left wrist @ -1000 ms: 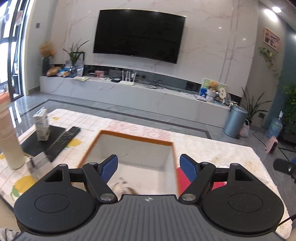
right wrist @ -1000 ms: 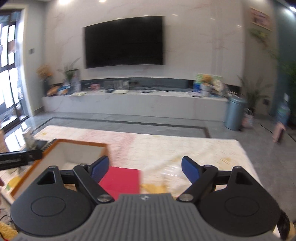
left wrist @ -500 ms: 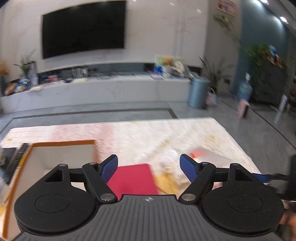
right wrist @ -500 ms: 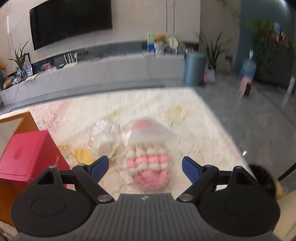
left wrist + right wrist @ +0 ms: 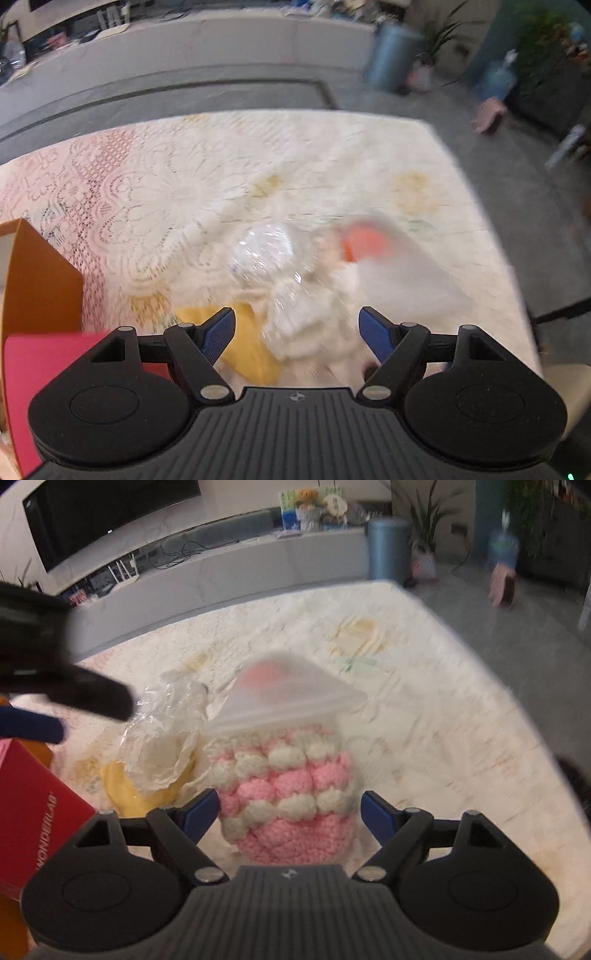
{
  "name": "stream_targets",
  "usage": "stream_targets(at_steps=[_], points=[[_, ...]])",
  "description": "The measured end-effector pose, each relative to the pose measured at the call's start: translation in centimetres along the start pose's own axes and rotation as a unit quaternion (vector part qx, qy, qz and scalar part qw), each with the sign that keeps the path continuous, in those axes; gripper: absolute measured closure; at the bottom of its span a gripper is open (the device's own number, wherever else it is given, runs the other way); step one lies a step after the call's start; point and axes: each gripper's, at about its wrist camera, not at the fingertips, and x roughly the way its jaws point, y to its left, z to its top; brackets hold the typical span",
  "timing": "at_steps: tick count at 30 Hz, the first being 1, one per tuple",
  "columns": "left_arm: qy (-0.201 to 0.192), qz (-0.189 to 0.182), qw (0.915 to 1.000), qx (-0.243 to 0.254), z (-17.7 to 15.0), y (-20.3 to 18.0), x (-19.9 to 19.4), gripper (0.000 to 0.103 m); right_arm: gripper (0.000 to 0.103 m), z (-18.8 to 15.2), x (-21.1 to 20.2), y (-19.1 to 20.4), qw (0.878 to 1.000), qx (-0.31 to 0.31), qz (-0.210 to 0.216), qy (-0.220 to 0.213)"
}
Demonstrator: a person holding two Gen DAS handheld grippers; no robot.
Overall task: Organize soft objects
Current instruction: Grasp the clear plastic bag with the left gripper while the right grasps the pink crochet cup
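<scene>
A pink and white crocheted soft object (image 5: 288,797) in a clear bag lies on the lace tablecloth (image 5: 424,716), between the open fingers of my right gripper (image 5: 290,814), which does not grip it. A crumpled clear bag with a white soft item (image 5: 162,731) lies to its left on a yellow piece (image 5: 122,790). My left gripper (image 5: 297,334) is open and empty above that white bagged item (image 5: 291,295); it also shows in the right wrist view (image 5: 74,701). The left wrist view is blurred.
An orange box (image 5: 37,280) stands at the table's left, with a red box (image 5: 33,812) against it. The table edge (image 5: 535,720) runs along the right. A TV bench (image 5: 258,565) and a grey bin (image 5: 388,550) stand beyond the table.
Both grippers swung right from the orange box and dropped toward the bagged soft items. The right gripper has closed in around the pink crocheted object; both stay open.
</scene>
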Motion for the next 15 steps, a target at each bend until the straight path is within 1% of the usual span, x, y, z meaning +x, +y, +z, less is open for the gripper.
stream_targets(at_steps=[1, 4, 8, 10, 13, 15], points=[[0.006, 0.009, 0.9999, -0.002, 0.4, -0.1, 0.9, 0.013, 0.02, 0.0, 0.4, -0.2, 1.0, 0.006, 0.007, 0.005], [0.014, 0.021, 0.9996, -0.013, 1.2, 0.0, 2.7, 0.013, 0.019, -0.2, 0.6, -0.5, 1.0, 0.022, 0.016, 0.01], [0.033, 0.028, 0.9984, -0.036, 2.0, 0.4, 5.4, 0.013, 0.017, -0.2, 0.5, -0.2, 1.0, 0.007, 0.018, 0.0], [0.036, 0.037, 0.9978, -0.04, 2.2, 0.5, 6.2, 0.013, 0.014, -0.4, 0.8, -0.2, 1.0, 0.012, 0.011, 0.001], [0.037, 0.035, 0.9976, -0.047, 2.1, 0.6, 7.0, 0.013, 0.015, -0.8, 1.0, -0.1, 1.0, 0.005, 0.015, 0.011], [0.034, 0.032, 0.9977, -0.049, 2.0, 0.4, 7.1, 0.014, 0.018, -0.9, 1.3, 0.1, 1.0, -0.008, 0.008, 0.016]])
